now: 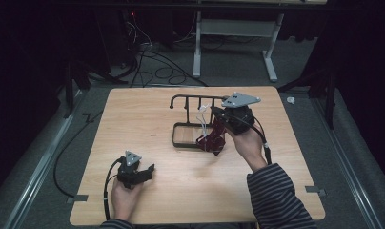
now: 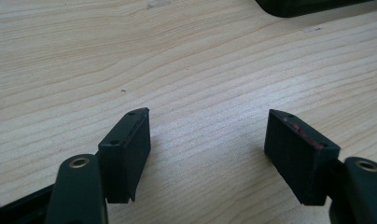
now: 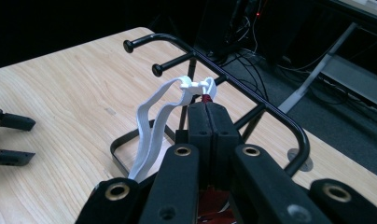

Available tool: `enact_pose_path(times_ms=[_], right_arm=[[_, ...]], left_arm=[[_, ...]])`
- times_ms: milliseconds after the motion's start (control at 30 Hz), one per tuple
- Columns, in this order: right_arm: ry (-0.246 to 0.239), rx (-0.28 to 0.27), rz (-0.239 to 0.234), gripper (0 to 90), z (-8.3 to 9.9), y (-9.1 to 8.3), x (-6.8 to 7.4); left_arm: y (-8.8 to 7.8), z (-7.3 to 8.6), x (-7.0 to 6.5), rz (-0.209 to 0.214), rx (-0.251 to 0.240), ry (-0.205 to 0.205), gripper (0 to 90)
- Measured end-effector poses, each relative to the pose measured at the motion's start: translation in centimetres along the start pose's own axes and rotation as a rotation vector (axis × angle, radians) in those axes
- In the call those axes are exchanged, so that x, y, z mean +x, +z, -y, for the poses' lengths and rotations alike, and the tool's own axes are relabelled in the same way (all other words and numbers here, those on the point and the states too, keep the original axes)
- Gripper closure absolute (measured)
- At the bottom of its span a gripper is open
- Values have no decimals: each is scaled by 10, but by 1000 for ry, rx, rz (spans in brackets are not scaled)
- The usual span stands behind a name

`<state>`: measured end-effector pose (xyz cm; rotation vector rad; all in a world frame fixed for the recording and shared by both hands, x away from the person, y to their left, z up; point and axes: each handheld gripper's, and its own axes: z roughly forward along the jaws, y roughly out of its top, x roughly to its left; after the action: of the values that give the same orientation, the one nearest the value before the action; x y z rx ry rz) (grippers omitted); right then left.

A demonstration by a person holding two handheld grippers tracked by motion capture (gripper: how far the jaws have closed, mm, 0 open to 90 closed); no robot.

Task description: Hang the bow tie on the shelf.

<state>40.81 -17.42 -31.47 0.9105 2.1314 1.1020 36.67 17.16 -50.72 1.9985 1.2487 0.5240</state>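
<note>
The dark red cloth thing [image 1: 211, 140] with a white strap [image 3: 151, 126] hangs by the black hook rack [image 3: 270, 109] in the middle of the table [image 1: 133, 114]. Most of it is hidden under my arm, so I can't tell what it is. My right gripper [image 3: 208, 109] has its jaws pressed shut on its red top edge. My left gripper [image 2: 207, 144] rests low near the table's front, jaws wide open, holding nothing.
</note>
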Motion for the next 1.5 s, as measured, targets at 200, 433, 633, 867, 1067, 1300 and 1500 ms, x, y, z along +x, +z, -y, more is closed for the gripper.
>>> enact_pose_path(times_ms=[200,433,633,867,1067,1300,1500], right_arm=[[4,-1,-10,900,-5,7,1],[12,-2,-13,900,-9,13,0],[6,4,-9,900,-14,19,0],[5,27,-4,900,-18,32,-2],[11,36,1,900,-19,39,-4],[15,44,15,900,-21,47,-7],[27,46,32,900,-24,52,-10]], left_arm=[[0,0,0,1,0,-1,318],[0,0,0,1,1,0,318],[0,0,0,2,1,-1,318],[0,0,1,4,-1,-3,318],[0,0,0,4,-2,-4,318],[0,0,1,4,-3,-5,317],[0,0,1,4,-1,-4,318]])
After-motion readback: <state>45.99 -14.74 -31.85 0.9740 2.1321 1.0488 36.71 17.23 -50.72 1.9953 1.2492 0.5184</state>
